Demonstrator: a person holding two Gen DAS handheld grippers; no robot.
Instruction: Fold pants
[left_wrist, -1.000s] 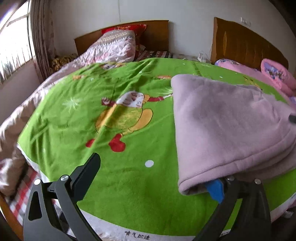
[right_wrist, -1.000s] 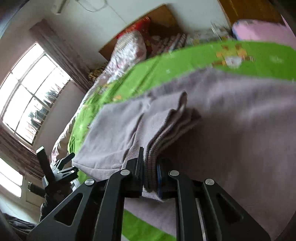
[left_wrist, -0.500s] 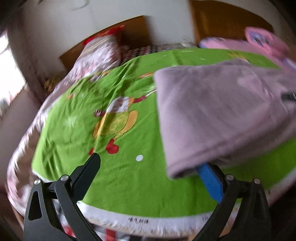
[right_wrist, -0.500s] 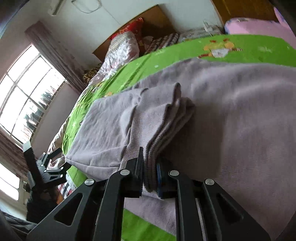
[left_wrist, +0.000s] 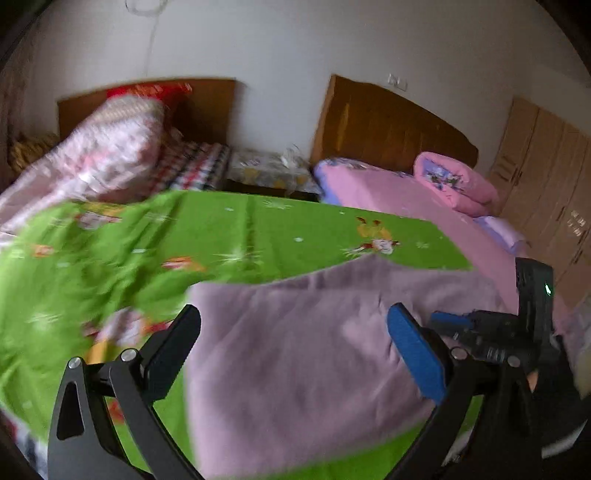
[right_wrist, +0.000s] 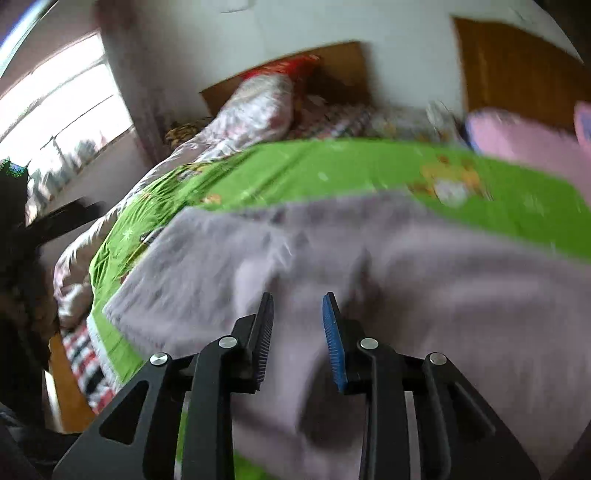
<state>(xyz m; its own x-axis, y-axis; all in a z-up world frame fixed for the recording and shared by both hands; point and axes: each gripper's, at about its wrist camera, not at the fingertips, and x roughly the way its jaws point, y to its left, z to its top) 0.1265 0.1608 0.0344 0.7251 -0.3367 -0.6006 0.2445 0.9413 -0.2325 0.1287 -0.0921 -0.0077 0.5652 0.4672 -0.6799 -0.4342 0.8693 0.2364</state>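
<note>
Left hand-held gripper (left_wrist: 291, 332) spread wide and empty, poised above the near left part of the folded pants (left_wrist: 314, 350). Right hand-held gripper (right_wrist: 298, 306) likewise released, with a clear gap between its pads and nothing clamped, hovering over a bunched ridge of the same fabric. Pants lying as a thick mauve stack toward the near edge of the bed, on the green cartoon blanket (left_wrist: 258, 229). Probably a settling step: best done by pressing layers flat, squaring loose edges, and avoiding a snag of fleece on a pad while lifting away. Beyond, a patterned quilt (left_wrist: 110, 147) heaped at the far left corner, wooden headboards (left_wrist: 388, 122) against a white wall, a pink second bed (left_wrist: 406, 192), wardrobe doors (left_wrist: 546, 166) at the right, a bright window (right_wrist: 59, 107) at the left.
</note>
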